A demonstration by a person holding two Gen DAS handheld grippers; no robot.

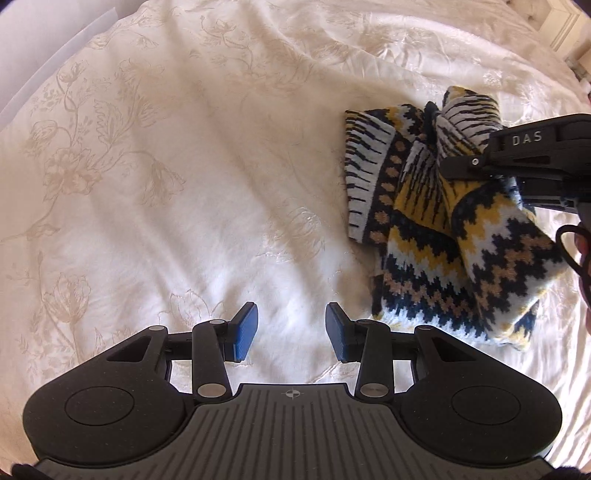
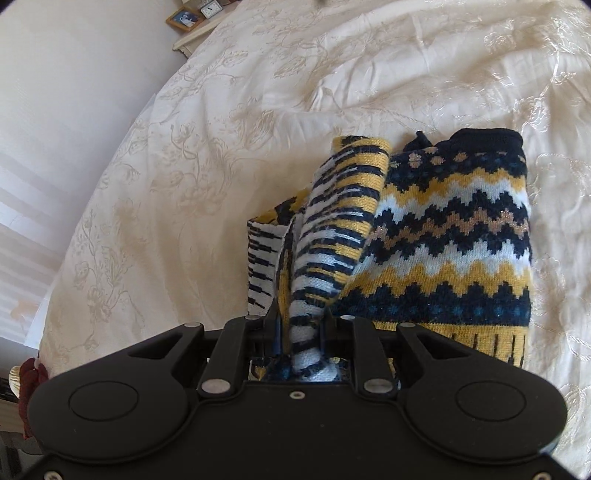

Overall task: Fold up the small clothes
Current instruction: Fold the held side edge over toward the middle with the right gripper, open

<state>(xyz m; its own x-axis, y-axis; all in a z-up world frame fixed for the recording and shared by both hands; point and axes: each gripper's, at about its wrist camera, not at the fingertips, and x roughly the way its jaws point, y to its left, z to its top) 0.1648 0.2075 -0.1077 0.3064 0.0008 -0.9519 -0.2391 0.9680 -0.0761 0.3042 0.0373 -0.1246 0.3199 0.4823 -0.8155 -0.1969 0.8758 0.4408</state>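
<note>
left gripper [image 1: 291, 334]: jaws spread wide, blue pads [image 1: 245, 332] facing each other, nothing between them; hovers over bare bedspread just beside the sweater's near-left corner, not touching it.
right gripper [image 2: 299, 332]: jaws pinching a bunched strip of the sweater's striped knit; fabric fills the gap and bulges back toward the gripper body. In the left wrist view it comes in from the right [image 1: 476, 160], over the sweater, black housing marked "DAS".
sweater [image 1: 443, 240]: small knit, navy / yellow / white / tan zigzag bands, striped ribbed parts. Lies partly folded and bunched on the bed, clear of the bed edges that show. Striped section [image 2: 332, 229] lifted and tilted up into the right jaws; the zigzag body [image 2: 454, 236] lies flat beside it, navy ribbed hem at the far end.
bed [image 1: 184, 184]: cream bedspread with tan floral embroidery, soft wrinkles; left edge visible in the right wrist view.
background: picture frame [image 2: 183, 17] and a small clock [image 2: 211, 9] on a ledge past the bed's far left corner.
person: part of a hand at the right border of the left wrist view [image 1: 583, 266], with a black cable loop.
</note>
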